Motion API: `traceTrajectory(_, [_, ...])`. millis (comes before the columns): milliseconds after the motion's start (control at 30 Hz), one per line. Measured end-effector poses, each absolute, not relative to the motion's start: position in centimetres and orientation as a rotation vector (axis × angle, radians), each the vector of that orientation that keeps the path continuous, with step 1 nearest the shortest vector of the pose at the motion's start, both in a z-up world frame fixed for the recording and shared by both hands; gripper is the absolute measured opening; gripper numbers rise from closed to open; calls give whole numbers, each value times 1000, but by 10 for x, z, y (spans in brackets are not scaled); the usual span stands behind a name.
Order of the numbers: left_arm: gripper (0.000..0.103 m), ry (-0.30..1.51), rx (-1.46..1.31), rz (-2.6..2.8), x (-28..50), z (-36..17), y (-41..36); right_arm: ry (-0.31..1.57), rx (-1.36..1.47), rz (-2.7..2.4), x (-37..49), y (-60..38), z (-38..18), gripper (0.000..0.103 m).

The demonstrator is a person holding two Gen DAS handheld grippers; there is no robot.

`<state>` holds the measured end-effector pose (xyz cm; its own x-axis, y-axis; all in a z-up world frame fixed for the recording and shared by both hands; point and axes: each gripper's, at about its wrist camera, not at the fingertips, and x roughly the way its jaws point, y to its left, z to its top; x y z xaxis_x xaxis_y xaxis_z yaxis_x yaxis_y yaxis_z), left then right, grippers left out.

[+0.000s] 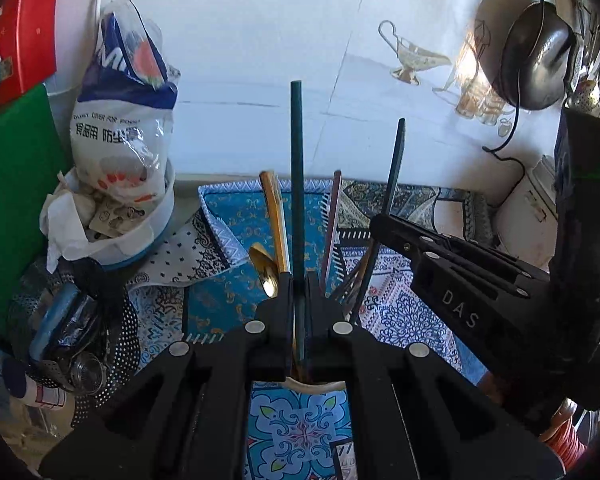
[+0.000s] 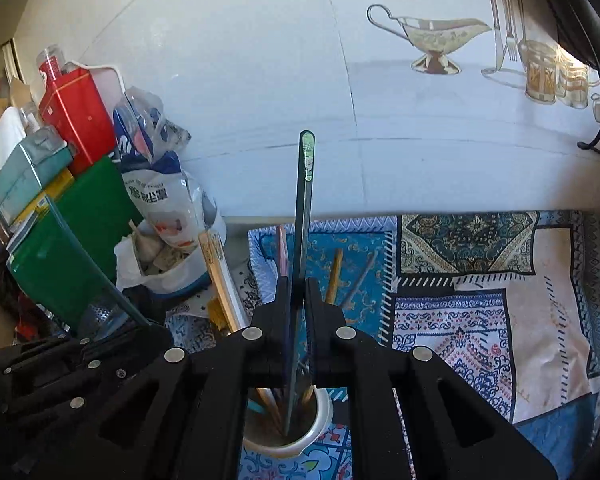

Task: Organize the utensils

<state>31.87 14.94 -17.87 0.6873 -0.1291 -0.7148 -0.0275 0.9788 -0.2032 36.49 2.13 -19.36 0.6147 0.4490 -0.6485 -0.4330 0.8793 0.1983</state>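
A white utensil cup stands on the patterned cloth, holding several chopsticks and utensils. My left gripper is shut on a dark green chopstick that stands upright out of the cup. My right gripper is shut on a second dark green chopstick, also upright, its lower end in the cup. In the left wrist view the right gripper's body is close on the right, its chopstick leaning. A gold spoon, a wooden chopstick and a pink one stick out too.
A patterned blue cloth covers the counter. At left stand a plastic bag in a white tub, a green board, a red tin and a perforated metal strainer. A white tiled wall is behind. A dark pan hangs right.
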Motion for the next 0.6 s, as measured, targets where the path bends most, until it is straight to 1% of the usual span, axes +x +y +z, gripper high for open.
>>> traceTrajectory(133, [3, 864, -178, -104, 317, -193, 143, 782, -32, 487, 353, 23, -198, 6])
traceTrajectory(300, [3, 896, -146, -123, 311, -191, 138, 846, -59, 502, 341, 21, -195, 7])
traceTrajectory(367, [4, 897, -143, -127, 306, -184, 137, 846, -67, 501, 333, 15, -187, 7])
traceTrajectory(433, [9, 871, -145, -122, 296, -172, 136, 837, -64, 509, 325, 9, -177, 9])
traceTrajectory(500, [11, 837, -142, -107, 284, -157, 134, 808, -57, 521, 312, -2, -159, 10])
traceTrajectory(600, [11, 759, -149, -86, 260, -127, 130, 740, -53, 533, 287, -21, -128, 15])
